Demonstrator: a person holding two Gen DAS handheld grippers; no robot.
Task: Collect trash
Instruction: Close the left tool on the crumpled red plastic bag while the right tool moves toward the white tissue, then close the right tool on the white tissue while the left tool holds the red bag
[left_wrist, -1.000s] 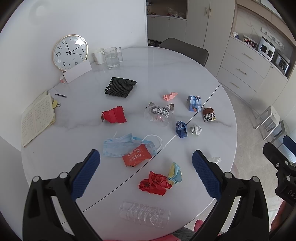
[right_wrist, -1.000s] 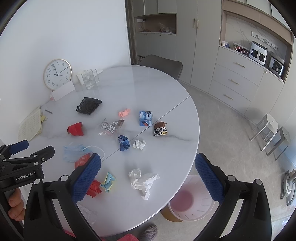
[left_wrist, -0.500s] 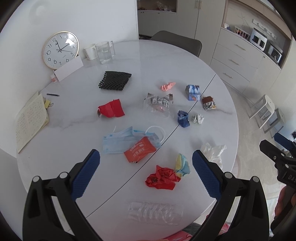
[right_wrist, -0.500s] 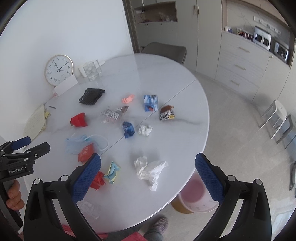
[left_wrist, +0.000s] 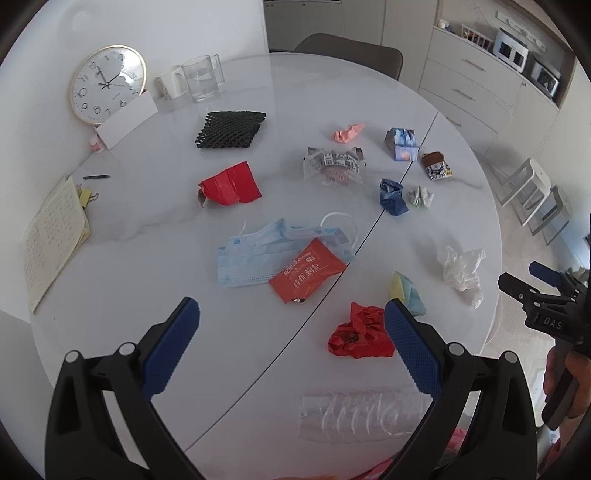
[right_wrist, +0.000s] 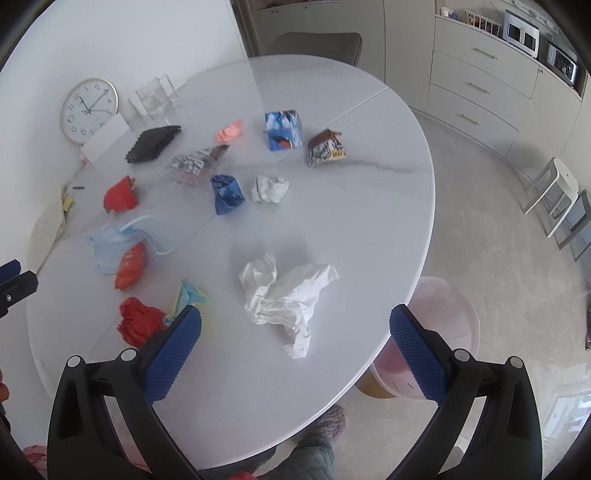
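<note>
A home dining area: beyond the fingers a round white table (left_wrist: 155, 236) with a chair (left_wrist: 351, 50), cream cabinets (right_wrist: 476, 85) and countertop appliances (right_wrist: 519, 33).

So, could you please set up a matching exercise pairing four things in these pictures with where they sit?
Things:
1. white tissue
2. orange sachet
3. clock
4. pink bin

Places:
A. leaning against the wall
B. on the floor beside the table
C. lying partly on the blue face mask
D. on the table between the open right tongs

Pairs: 1-D, 2-C, 3-A, 4-B
</note>
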